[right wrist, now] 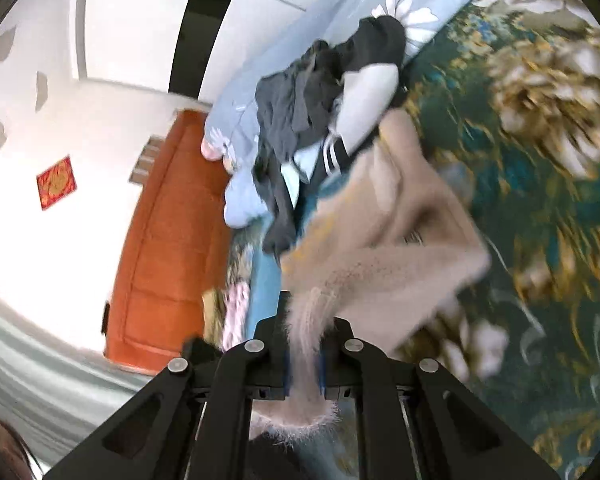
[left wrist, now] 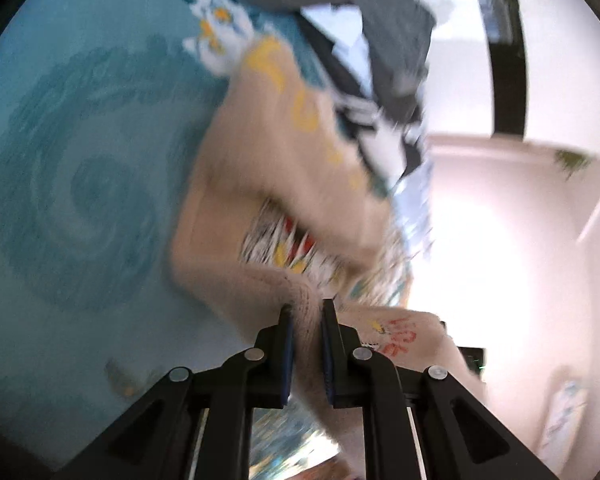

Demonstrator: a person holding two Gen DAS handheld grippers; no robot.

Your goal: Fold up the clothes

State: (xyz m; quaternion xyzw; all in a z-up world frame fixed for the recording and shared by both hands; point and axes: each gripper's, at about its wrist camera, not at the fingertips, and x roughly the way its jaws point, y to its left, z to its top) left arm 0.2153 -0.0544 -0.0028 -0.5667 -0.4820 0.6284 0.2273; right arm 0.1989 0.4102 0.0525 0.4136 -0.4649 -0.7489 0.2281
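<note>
While a beige knitted sweater (left wrist: 284, 168) is being held up over the bed, its edge is being pinched between the closed fingers of the left gripper (left wrist: 307, 312), and a fuzzy hem is being clamped in the same way by the right gripper (right wrist: 305, 332). Soft, light and limp handling is being suggested by the sagging, blurred cloth; slipping is judged unlikely given the fluffy knit, and hold is best taken at hems or shoulder seams. Beneath it, a teal bedcover (left wrist: 80, 184) with a swirl and a dark floral spread (right wrist: 540, 200) are being shown. A heap of dark clothes (right wrist: 300, 120) is lying beyond, beside pale blue bedding (right wrist: 284, 40). White walls and an orange wooden panel (right wrist: 168, 240) are being seen behind.
</note>
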